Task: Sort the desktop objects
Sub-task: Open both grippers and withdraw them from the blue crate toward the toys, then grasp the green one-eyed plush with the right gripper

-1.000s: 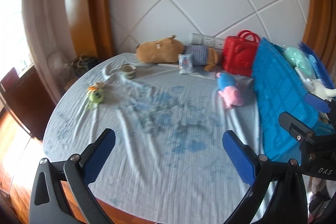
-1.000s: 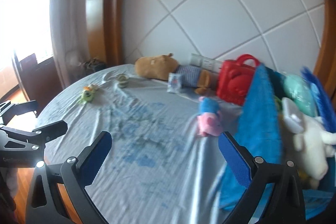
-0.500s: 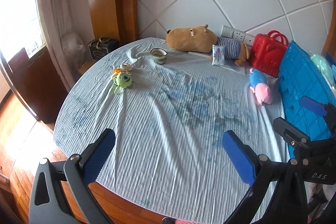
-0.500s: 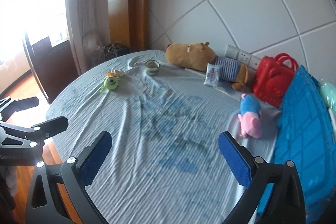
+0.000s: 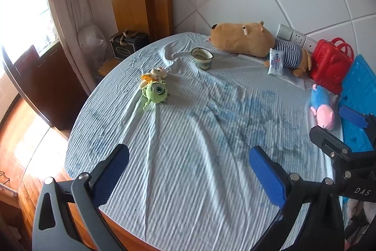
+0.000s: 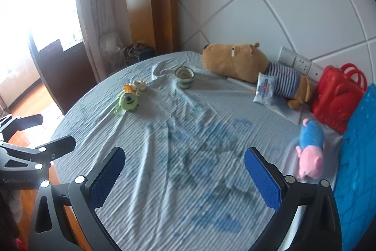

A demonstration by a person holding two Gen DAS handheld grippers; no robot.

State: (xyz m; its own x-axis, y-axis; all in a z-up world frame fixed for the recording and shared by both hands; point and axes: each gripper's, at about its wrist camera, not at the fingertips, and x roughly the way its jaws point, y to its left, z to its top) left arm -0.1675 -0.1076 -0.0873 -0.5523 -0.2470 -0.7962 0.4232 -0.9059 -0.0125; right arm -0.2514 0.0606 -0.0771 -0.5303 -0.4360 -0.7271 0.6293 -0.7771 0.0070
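My left gripper [image 5: 188, 173] and my right gripper [image 6: 184, 174] are both open and empty, held above the near part of a round table with a pale blue cloth [image 5: 188, 133]. A green one-eyed plush [image 5: 155, 91] [image 6: 127, 101] lies at the left with a small white and orange toy [image 5: 154, 75] behind it. A striped cup [image 5: 202, 58] [image 6: 185, 77] stands further back. A big brown bear plush [image 5: 249, 41] [image 6: 237, 62] lies along the wall with a white packet [image 5: 276, 62] [image 6: 264, 87] leaning on it. A pink and blue pig plush [image 5: 322, 107] [image 6: 310, 149] lies at the right.
A red plastic case [image 5: 330, 65] [image 6: 338, 95] and a blue crate [image 5: 359, 100] [image 6: 357, 157] stand at the right. Wall sockets [image 5: 296, 35] sit behind the bear. Left of the table are a dark cabinet [image 5: 47, 77], a curtain and a wooden floor.
Both views have swung left and pulled back: the crate with its plush toys has slid out to the right edge, and the green plush and cup now sit nearer the middle. Both grippers stay open.
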